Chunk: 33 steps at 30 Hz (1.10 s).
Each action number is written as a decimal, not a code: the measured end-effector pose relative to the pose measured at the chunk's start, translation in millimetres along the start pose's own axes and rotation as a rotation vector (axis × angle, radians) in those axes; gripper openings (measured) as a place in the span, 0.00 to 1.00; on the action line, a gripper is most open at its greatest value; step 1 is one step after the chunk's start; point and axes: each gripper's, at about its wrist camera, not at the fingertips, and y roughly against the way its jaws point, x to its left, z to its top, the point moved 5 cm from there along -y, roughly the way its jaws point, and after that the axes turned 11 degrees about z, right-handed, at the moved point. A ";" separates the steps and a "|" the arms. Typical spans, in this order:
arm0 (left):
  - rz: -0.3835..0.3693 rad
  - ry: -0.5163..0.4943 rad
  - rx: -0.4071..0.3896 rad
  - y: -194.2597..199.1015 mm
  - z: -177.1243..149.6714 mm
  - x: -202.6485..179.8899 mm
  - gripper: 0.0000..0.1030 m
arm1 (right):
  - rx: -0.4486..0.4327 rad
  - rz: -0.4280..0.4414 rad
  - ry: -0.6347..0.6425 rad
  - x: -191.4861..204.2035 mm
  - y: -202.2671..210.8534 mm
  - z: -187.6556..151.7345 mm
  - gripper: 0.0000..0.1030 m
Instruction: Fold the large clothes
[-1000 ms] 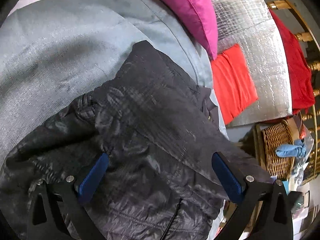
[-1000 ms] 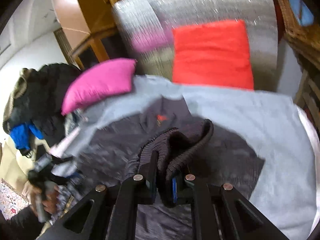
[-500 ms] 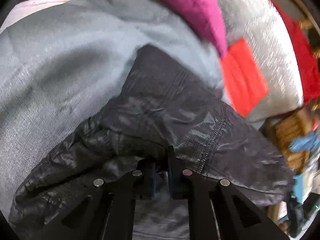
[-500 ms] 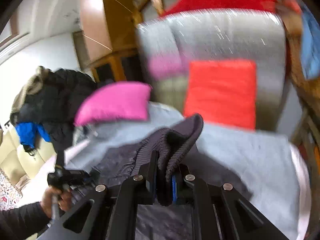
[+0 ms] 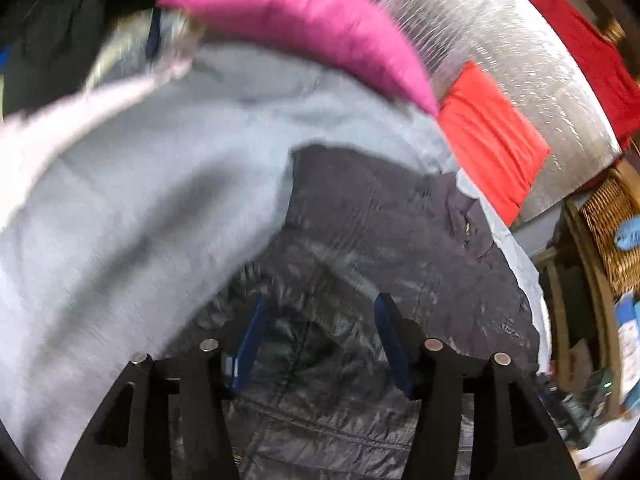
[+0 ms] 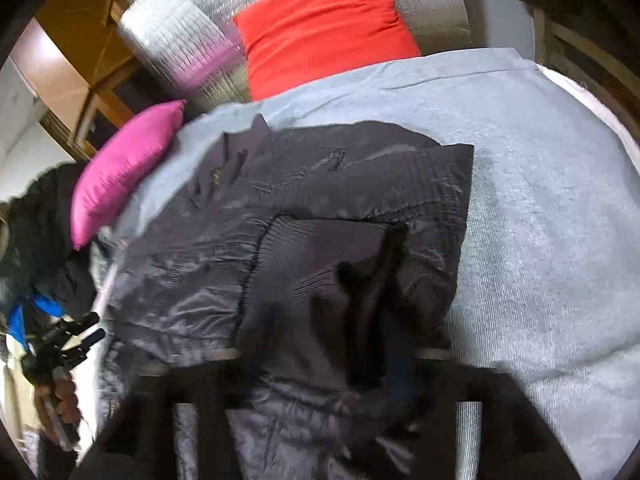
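A dark shiny padded jacket lies spread on a grey blanket. My left gripper hovers just above the jacket's near part. Its jaws are opening, the blue pads stand apart, and no fabric is pinched between them. In the right wrist view the jacket has a sleeve folded across its body, with the ribbed cuff lying flat. My right gripper is low over that sleeve and motion-blurred. Its jaws are opening wide, with the sleeve end lying loose between them.
A pink cushion, a red cushion and a silver foil mat stand at the back of the blanket. A wicker basket is at the right. A pile of dark clothes sits at the left, above the person's hand.
The left gripper pinched jacket fabric, then let go and lifted. The right gripper came down with the ribbed cuff, laid the sleeve on the jacket and opened.
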 end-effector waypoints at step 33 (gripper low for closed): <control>0.184 -0.385 -0.311 -37.5 -12.9 -90.5 0.77 | -0.210 -0.367 0.391 98.3 -28.5 9.1 0.74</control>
